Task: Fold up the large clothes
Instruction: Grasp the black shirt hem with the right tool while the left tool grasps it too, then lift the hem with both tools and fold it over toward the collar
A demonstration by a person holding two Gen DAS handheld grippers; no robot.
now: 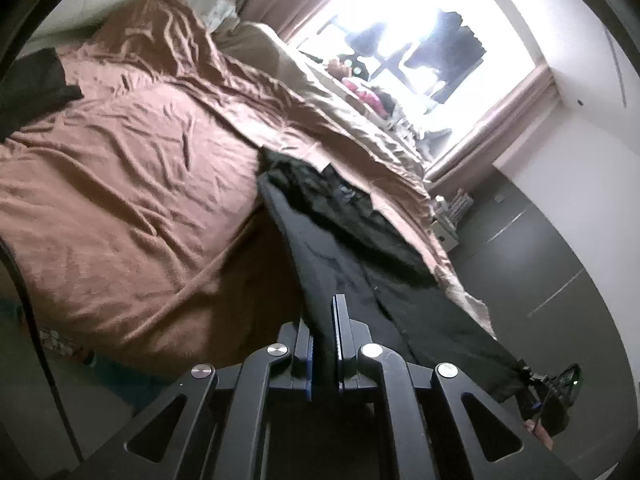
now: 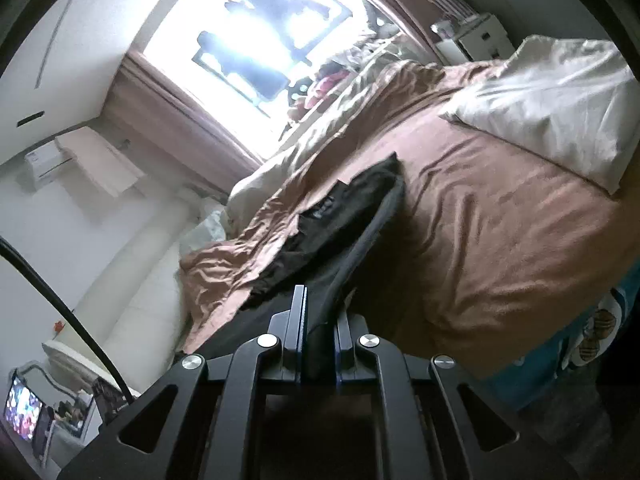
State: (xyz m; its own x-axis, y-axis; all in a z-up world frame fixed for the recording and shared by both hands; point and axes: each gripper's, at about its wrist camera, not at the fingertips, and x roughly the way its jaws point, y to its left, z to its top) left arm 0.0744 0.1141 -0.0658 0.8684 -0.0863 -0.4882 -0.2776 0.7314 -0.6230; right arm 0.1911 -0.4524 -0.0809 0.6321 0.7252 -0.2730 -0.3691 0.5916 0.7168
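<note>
A dark garment (image 1: 352, 240) is pinched at its edge between the closed fingers of the left gripper (image 1: 325, 340) and stretched ahead onto the brown bedspread (image 1: 132, 184). Another edge (image 2: 320, 320) is clamped by the right gripper (image 2: 318, 328), with a white pillow (image 2: 560, 112) seen ahead to its right.

The window (image 1: 404, 40) is blown out; the dark shapes hanging in it cannot be identified. The clutter (image 1: 368, 92) on the sill is too blurred to name. The black garment (image 1: 360, 280) hides the left gripper's (image 1: 325, 344) inner pads.
</note>
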